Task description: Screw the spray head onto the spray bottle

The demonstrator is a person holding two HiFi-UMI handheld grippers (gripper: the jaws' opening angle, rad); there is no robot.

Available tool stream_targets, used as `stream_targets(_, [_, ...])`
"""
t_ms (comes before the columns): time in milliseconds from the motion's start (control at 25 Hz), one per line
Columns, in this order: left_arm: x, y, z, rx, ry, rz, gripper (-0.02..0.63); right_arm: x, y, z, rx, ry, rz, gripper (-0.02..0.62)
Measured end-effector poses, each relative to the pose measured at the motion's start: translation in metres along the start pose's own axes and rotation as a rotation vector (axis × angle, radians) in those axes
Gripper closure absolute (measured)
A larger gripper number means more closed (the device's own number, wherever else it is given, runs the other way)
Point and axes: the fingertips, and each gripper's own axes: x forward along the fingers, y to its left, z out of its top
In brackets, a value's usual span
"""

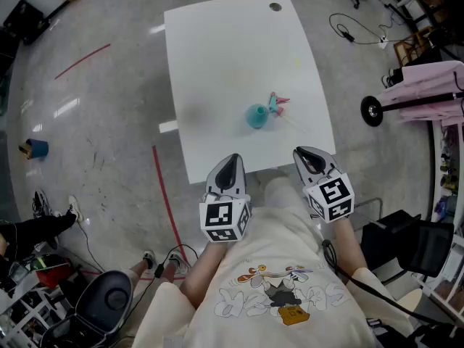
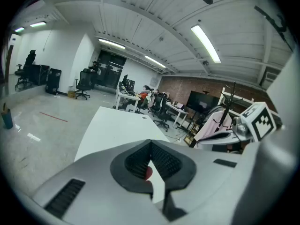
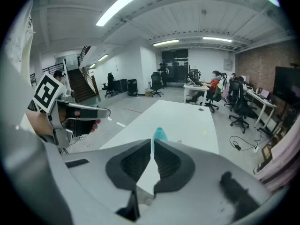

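Grey polished floor (image 1: pixel 101 107) spreads all round, marked with two strips of red tape (image 1: pixel 165 201), and a blue cup (image 1: pixel 36 149) stands on it far off to the left. On the floor stands a white bench (image 1: pixel 232 56), nearly bare, with its long side running away from the person (image 1: pixel 268 296). The person stands at its near end in a cream shirt (image 1: pixel 254 267) with a cartoon print.

Each hand carries a claw, and both are held side by side at the near edge of the bench, pointing forward and down. The left claw (image 1: pixel 231 161) sits at the near left corner. Its jaws are closed together with nothing between them, as its own view shows (image 2: pixel 151 143). The right claw (image 1: pixel 307 154) hangs over the near right edge. Its jaws also meet, and they hold nothing (image 3: pixel 153 142).

The teal bottle (image 1: pixel 257 116) stands on the bench beyond the claws, toward the right side and well apart from both. From the right gripper view its narrow top (image 3: pixel 159 134) pokes up just above the closed jaws, so it looks upright. The spray head (image 1: pixel 276 104), pink and teal, lies on the bench just beside the bottle on its far right side, not yet on it. I cannot tell whether the two touch.
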Motion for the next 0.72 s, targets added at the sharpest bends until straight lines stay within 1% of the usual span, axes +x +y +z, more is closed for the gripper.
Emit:
stream_targets(200, [0.045,-0.024,-0.011,0.087,0.060,0.011,0.600,0.016,-0.061,-0.013,-0.005,0.037,0.038,0.588])
stream_targets(240, [0.055,-0.027,-0.014,0.097,0.072,0.022,0.600,0.021,-0.074,-0.016,-0.008,0.046,0.050,0.588])
stream_targets(360, [0.082,-0.025,-0.029,0.122,0.127,0.089,0.600,0.039,-0.100,-0.022,-0.028,0.060,0.102,0.586])
stream_targets(440, [0.106,-0.026,-0.046,0.153,0.179,0.091,0.600,0.052,-0.114,-0.027,-0.044,0.075,0.133,0.587])
stream_targets(480, [0.119,-0.030,-0.058,0.180,0.212,0.072,0.573,0.058,-0.120,-0.031,-0.053,0.088,0.145,0.586])
stream_targets(520, [0.134,-0.034,-0.070,0.213,0.244,0.046,0.443,0.064,-0.126,-0.036,-0.064,0.102,0.157,0.586])
stream_targets(560, [0.148,-0.037,-0.082,0.250,0.271,0.022,0.297,0.070,-0.130,-0.041,-0.073,0.116,0.167,0.584])
stream_targets(600, [0.161,-0.038,-0.092,0.285,0.289,0.008,0.269,0.075,-0.133,-0.046,-0.080,0.130,0.176,0.584])
stream_targets(640, [0.173,-0.036,-0.099,0.316,0.298,0.007,0.257,0.080,-0.135,-0.052,-0.083,0.146,0.186,0.581])
stream_targets(720, [0.197,-0.026,-0.106,0.355,0.292,0.028,0.244,0.089,-0.137,-0.065,-0.096,0.203,0.211,0.557])
